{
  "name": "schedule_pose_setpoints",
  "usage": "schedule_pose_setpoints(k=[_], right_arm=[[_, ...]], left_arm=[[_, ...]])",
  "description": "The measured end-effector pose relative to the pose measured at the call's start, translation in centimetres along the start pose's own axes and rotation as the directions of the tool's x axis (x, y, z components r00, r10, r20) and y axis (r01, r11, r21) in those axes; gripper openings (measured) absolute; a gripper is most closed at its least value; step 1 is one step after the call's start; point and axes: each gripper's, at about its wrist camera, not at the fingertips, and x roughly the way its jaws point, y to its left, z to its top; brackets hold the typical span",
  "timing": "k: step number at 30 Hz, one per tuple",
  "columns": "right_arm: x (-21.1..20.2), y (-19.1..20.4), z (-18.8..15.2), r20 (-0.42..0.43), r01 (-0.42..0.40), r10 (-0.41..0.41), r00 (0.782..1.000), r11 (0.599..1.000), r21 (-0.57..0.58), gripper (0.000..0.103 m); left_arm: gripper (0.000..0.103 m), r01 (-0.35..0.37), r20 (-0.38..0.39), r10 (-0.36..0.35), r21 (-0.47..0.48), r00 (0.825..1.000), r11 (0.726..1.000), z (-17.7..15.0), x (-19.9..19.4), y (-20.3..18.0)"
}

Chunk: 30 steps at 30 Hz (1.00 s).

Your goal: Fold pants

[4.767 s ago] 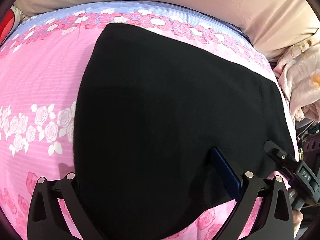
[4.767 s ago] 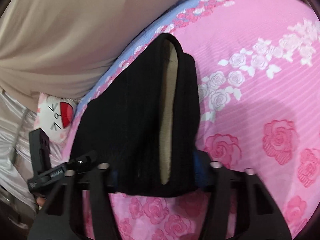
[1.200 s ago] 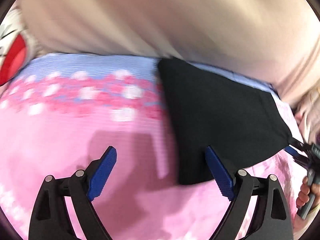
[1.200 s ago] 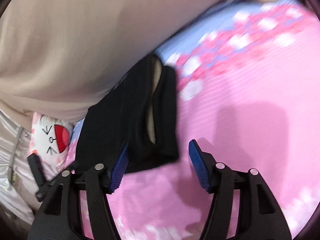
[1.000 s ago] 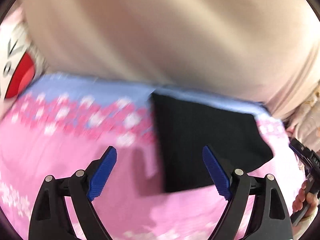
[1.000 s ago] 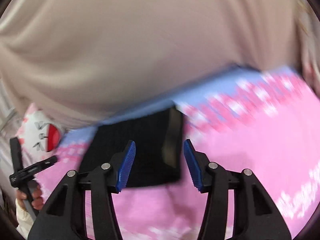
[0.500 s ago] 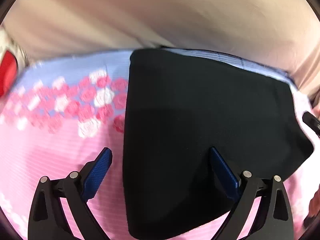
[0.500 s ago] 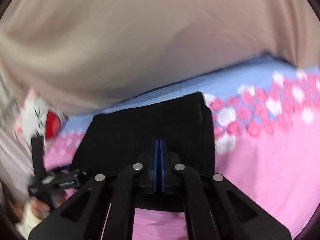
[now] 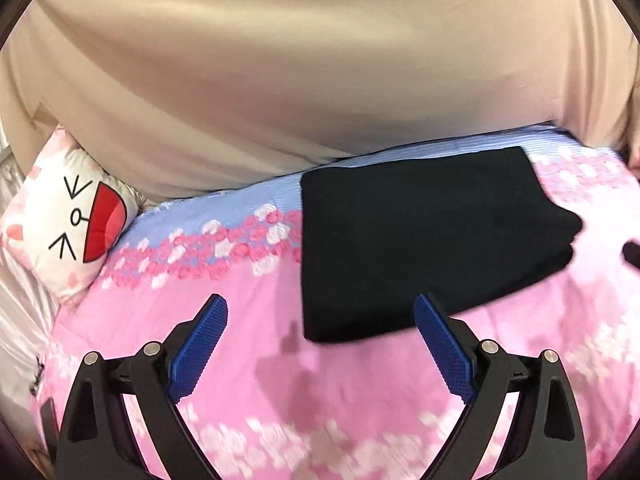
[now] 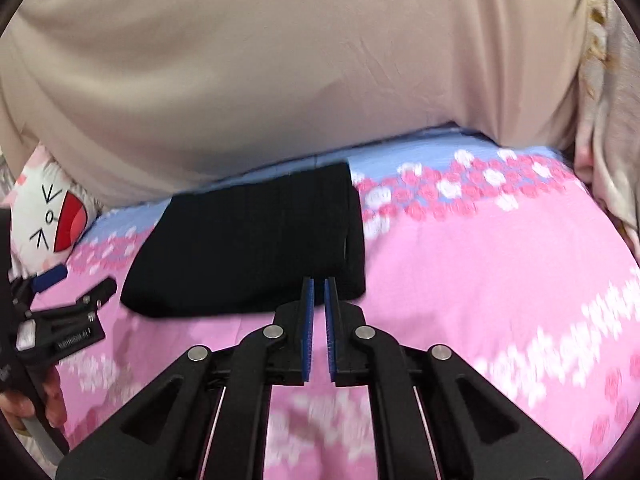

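The bed (image 9: 360, 380), with its pink rose sheet, carries everything here, and a beige cover (image 9: 320, 60) rises behind it. A cartoon pillow (image 9: 68, 224) sits off at the far left edge. The pants (image 9: 420, 240) lie on the sheet near that cover as a compact black rectangle, stacked in layers, with the folded edges showing on its right side in my right view.

I judge the fold to be nearly finished, so the job now is tidying. My left hand-held gripper (image 9: 320, 348) hangs just short of the near edge of the pants, its jaws wide apart, closing slightly, with nothing between them. My right hand-held gripper (image 10: 319, 328) has its pads together and empty, the tips just at the near edge.

To do this well, I should press the closed right tips flat along the top layer to smooth it, and square any corner that juts out without lifting the stack.
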Motion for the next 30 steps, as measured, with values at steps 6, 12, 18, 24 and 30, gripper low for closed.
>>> schedule_pose_setpoints(k=[6,12,18,24,30], right_arm=[[-2.3,0.8,-2.8,-0.004,-0.043,0.043,0.999,0.999,0.023,0.006],[-3.5,1.4,-4.0,-0.01,-0.059,0.059,0.998,0.998,0.029,0.006],[-4.2,1.7,-4.4,-0.015,-0.058,0.058,0.998,0.998,0.019,0.006],[-4.5,2.3,-4.2,-0.01,-0.061,0.061,0.998,0.998,0.007,0.007],[-5.0,3.1,-4.0,0.002,-0.064,0.064,0.998,0.998,-0.016,0.007]], left_arm=[[0.093,0.047,-0.01,-0.048,-0.045,0.999,0.998,-1.9,-2.6,-0.7],[0.093,0.055,-0.026,-0.058,-0.085,0.998,0.995,-3.3,-4.0,-0.7],[0.093,0.042,-0.05,-0.048,-0.11,0.998,0.993,-4.2,-4.3,-0.4],[0.093,0.034,-0.024,-0.037,-0.116,0.999,0.993,-4.2,-5.3,-0.2],[0.093,0.069,-0.013,-0.071,-0.145,0.997,0.987,-3.8,-5.8,0.4]])
